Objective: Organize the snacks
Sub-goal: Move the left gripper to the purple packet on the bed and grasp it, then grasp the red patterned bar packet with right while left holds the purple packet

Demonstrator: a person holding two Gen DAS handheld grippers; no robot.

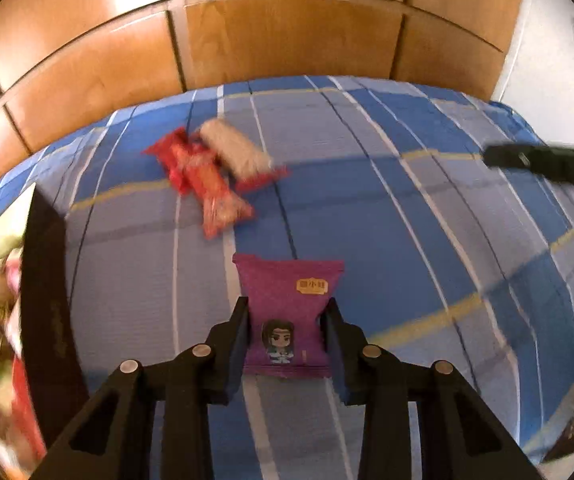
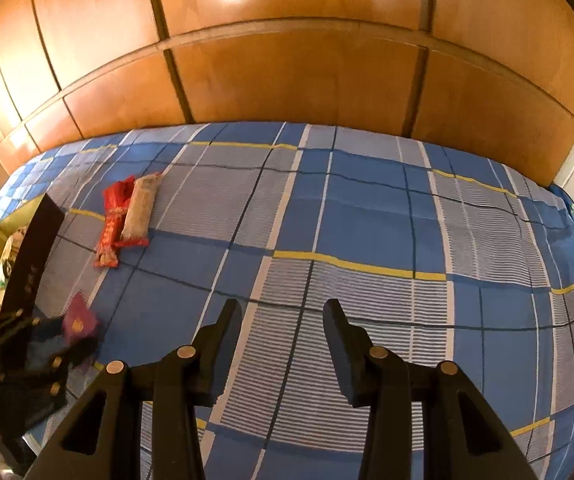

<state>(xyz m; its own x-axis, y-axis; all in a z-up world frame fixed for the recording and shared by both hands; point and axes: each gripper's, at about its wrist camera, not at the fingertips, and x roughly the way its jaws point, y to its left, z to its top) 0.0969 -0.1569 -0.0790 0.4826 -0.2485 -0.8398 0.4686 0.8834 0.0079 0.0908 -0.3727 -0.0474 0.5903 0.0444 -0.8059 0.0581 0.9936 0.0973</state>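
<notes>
A purple snack packet (image 1: 287, 308) with a cartoon figure lies on the blue plaid sheet (image 1: 407, 240), and my left gripper (image 1: 287, 304) is shut on its lower half, one finger pressed against each side. In the right wrist view the same purple packet (image 2: 80, 320) shows at the lower left, in the left gripper (image 2: 47, 344). Further back lie two red snack packets (image 1: 199, 176) and a beige one (image 1: 233, 152), overlapping. My right gripper (image 2: 282, 306) hovers open over the bare sheet (image 2: 367, 220), nothing between its fingers.
A dark-walled box (image 1: 45, 280) holding several snacks stands at the bed's left edge, also seen as the box (image 2: 31, 256) from the right wrist. Wooden wardrobe panels (image 2: 287, 80) rise behind the bed. A white wall (image 1: 547, 72) is at the right.
</notes>
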